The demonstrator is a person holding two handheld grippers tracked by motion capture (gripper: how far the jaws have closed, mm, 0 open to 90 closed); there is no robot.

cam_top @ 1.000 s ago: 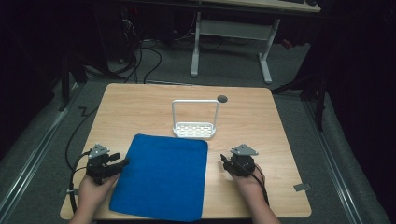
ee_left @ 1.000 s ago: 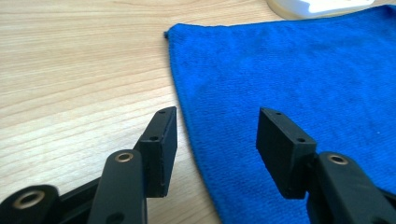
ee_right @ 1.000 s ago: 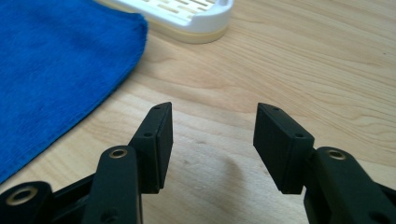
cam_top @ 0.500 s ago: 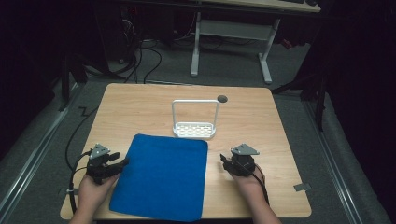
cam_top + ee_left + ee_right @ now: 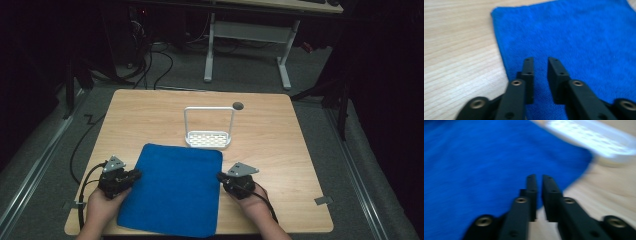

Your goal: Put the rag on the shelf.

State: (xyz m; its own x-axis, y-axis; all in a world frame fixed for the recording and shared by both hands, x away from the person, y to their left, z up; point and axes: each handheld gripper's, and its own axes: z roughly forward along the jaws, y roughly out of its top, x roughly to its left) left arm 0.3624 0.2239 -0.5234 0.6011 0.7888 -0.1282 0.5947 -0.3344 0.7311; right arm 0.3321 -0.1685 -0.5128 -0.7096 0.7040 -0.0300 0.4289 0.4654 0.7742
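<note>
- I judged the blue cloth (image 5: 172, 192) soft, light and floppy; best pinched at its side edges, one claw each.
- It lay flat on the tabletop (image 5: 280, 135), lower centre of the high view.
- Left claw (image 5: 541, 61) had just been narrowing, a small gap left, nothing between, over the cloth's left edge.
- Right claw (image 5: 538, 178) had just closed, empty, at the right edge.

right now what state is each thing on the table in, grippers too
blue cloth: spread flat, unfolded, on the table
white rack: upright, empty, just beyond the cloth's far edge
left gripper: jaws have just been closing, small gap left, nothing pinched, over the cloth's left edge
right gripper: jaws have just closed, almost together, nothing between them, at the cloth's right edge
</note>
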